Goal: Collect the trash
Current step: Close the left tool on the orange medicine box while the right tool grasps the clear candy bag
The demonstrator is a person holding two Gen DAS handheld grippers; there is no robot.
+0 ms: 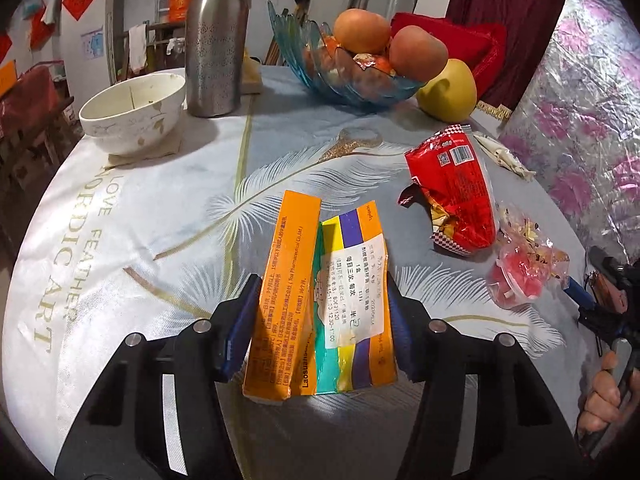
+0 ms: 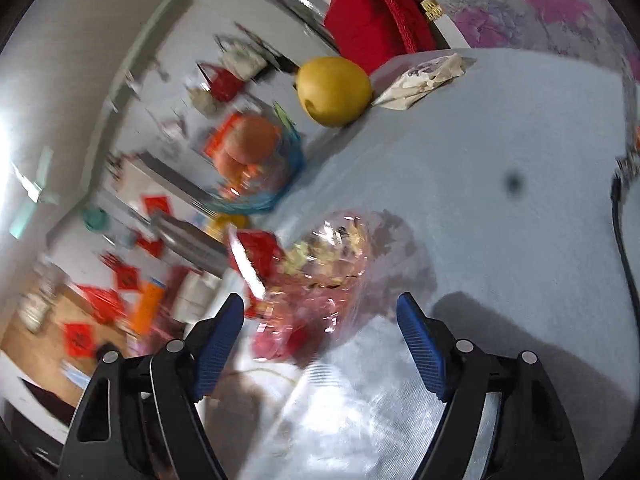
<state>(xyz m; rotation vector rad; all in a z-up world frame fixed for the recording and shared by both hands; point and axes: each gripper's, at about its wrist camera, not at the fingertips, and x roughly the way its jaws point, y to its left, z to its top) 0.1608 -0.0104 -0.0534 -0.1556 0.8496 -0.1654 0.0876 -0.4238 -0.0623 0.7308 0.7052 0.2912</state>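
Wrapper [image 1: 452, 192] and plastic bag [image 1: 524, 268] right of orange box [image 1: 316, 300] clamped in left hand-held gripper [image 1: 316, 332]; right hand-held gripper [image 2: 320, 340] apart around bag.

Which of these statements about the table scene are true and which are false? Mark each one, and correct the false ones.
1. The left gripper is closed on an orange box. True.
2. The white bowl is full of fruit. False: it holds no fruit; the fruit sits in the blue glass bowl.
3. The yellow fruit lies on the table, outside the glass bowl. True.
4. The right gripper is clamped on the red snack packet. False: its jaws stand open, with a clear plastic bag between them, and the pads are not pressing on it.
5. A metal flask stands upright behind the white bowl. True.
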